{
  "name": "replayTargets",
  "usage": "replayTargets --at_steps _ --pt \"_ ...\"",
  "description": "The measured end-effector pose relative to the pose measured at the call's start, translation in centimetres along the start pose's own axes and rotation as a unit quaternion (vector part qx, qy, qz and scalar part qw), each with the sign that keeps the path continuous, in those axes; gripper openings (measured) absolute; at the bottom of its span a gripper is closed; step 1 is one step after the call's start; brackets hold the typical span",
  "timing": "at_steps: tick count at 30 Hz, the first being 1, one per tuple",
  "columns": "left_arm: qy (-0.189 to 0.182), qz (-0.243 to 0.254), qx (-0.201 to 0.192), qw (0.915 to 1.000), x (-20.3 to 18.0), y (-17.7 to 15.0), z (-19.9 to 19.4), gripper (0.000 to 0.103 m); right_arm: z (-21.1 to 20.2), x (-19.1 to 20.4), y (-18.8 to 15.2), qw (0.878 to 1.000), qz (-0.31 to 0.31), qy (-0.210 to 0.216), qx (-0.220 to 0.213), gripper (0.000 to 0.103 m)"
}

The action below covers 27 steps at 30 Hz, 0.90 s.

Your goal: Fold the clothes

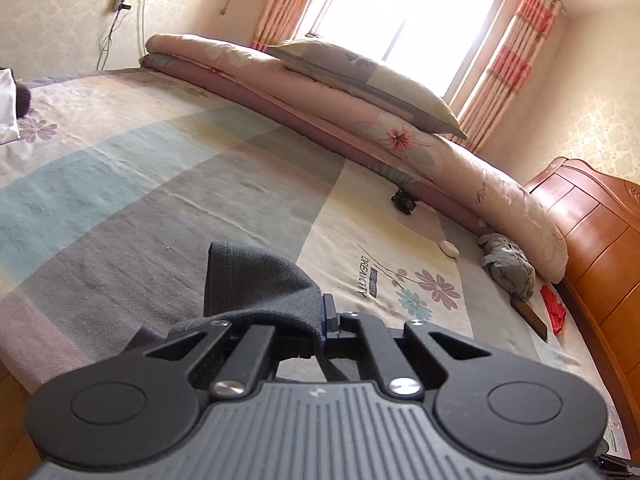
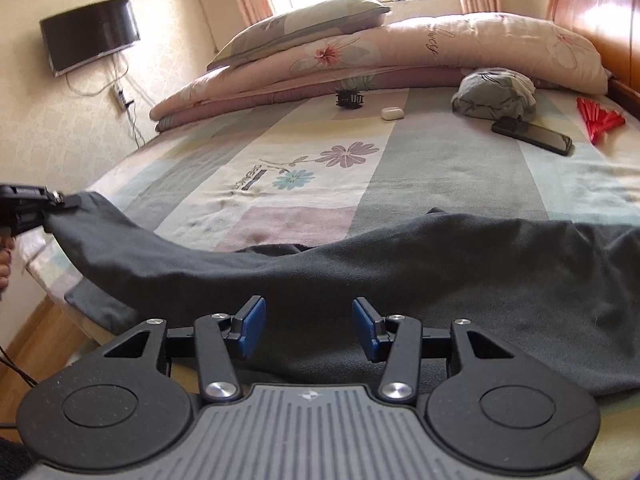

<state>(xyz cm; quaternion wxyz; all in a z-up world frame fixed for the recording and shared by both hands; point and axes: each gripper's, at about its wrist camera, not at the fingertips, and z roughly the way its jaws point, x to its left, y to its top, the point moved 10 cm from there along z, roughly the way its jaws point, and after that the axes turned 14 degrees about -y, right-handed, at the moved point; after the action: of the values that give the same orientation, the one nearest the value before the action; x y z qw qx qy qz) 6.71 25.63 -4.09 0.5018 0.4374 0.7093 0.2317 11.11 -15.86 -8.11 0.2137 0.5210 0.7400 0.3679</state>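
We are seeing the left gripper pinching a hemmed edge of the dark grey garment, fingers pressed together on the cloth, at lower centre of the left view. The garment is lying across the bed in the middle of the right view, one end lifted at far left. The right gripper is hovering over it, fingers spread, gripping nothing.

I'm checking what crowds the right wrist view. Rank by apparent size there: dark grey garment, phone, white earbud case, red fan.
1. dark grey garment, though it is nearest
2. phone
3. red fan, close to the phone, so unsure
4. white earbud case
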Motion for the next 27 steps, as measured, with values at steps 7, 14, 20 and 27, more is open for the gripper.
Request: replayTargets --at_steps 7,14,20,27 --pt "0.023 -0.019 0.004 0.9995 1.4 -1.2 -0.3 0.002 0.9 2.3 -2.3 0.989 -0.149 -0.009 0.005 0.047" --pt "0.011 -0.022 0.0 0.9997 0.1 -0.1 -1.0 0.002 0.8 6.7 -3.9 0.956 -0.292 0.024 -0.019 0.039" --pt "0.013 -0.011 0.005 0.9999 -0.8 0.7 -0.5 0.002 2.1 12.1 -5.0 0.934 -0.35 0.073 -0.03 0.039" --pt "0.071 -0.026 0.046 0.996 3.5 -1.9 1.2 0.003 4.4 10.4 -4.5 0.941 -0.332 0.064 -0.005 0.036"
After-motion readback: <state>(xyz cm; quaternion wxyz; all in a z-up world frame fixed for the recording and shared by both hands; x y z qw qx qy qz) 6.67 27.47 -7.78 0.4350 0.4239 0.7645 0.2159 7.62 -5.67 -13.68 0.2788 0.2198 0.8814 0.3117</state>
